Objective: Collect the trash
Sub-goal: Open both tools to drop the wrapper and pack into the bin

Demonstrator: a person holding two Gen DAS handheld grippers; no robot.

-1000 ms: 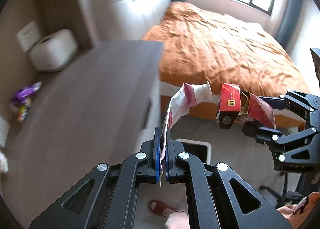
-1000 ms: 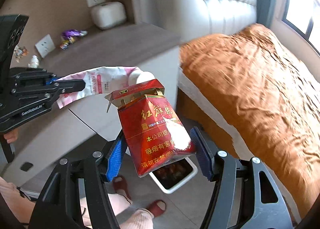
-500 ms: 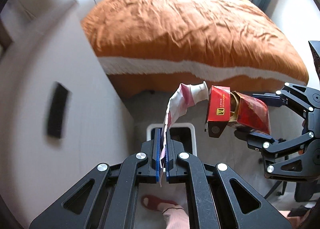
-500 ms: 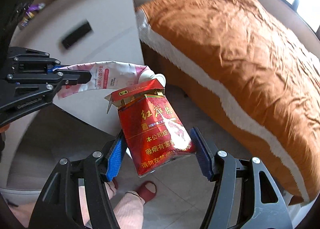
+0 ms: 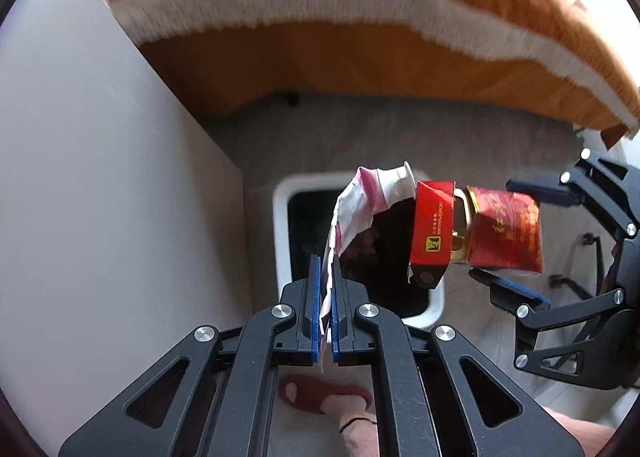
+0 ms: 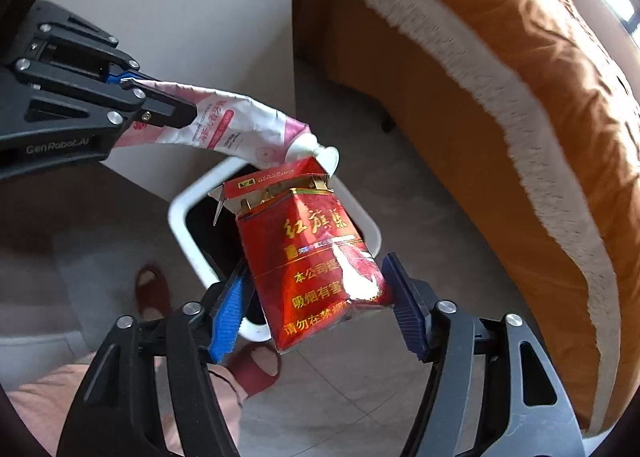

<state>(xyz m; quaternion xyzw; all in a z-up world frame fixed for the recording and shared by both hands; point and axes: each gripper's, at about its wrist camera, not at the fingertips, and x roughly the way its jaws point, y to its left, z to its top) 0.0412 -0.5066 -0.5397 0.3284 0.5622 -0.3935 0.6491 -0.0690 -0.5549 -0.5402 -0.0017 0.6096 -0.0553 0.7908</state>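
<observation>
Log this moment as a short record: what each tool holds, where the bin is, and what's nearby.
left tool: shut on the flattened pink tube
right tool: shut on the red cigarette pack, lid flipped open
bin: white rim, dark inside, on the floor below both items
nearby: bed with orange cover, red slipper

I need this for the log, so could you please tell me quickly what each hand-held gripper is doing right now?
Left hand-held gripper: closed on the flattened pink tube.
Right hand-held gripper: closed on the red cigarette pack.
</observation>
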